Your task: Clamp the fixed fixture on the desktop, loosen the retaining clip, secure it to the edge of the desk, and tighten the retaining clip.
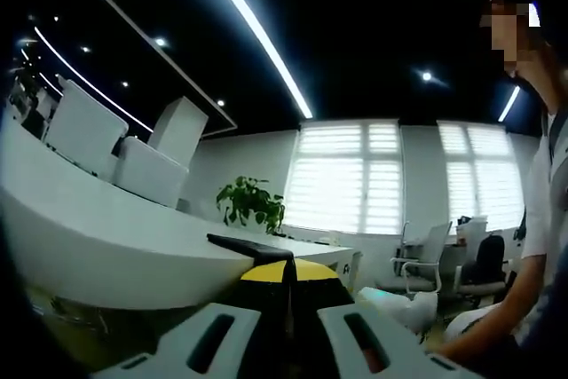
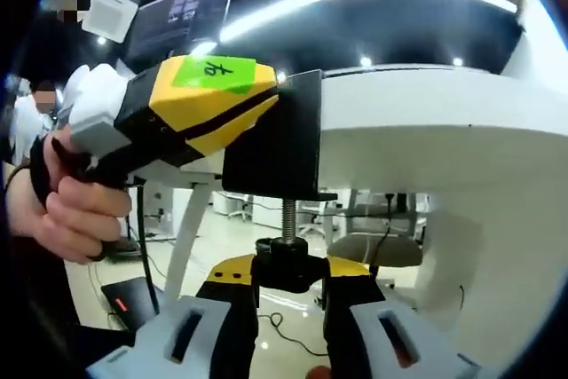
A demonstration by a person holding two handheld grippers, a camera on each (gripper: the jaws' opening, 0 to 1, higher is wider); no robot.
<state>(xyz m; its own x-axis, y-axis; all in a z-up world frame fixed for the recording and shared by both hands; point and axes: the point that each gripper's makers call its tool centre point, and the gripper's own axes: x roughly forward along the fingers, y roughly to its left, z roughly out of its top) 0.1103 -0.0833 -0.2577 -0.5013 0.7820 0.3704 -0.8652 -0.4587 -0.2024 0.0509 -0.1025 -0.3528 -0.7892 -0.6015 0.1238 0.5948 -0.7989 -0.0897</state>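
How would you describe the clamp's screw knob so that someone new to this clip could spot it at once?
In the right gripper view, find the white desk and the black clamp bracket hooked over its edge. A threaded screw runs down from the bracket to the black knob, gripped by the right gripper. It is the lobed black piece between yellow-trimmed jaws.

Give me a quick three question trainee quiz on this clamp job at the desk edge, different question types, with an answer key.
1. True or false: the black clamp sits on the edge of the white desk.
2. Which part do the right gripper jaws close on? A) screw knob B) desk leg C) cable
3. Fill in: the left gripper, held by a hand, grips the clamp's ____ part.

Key: 1 true; 2 A; 3 upper.
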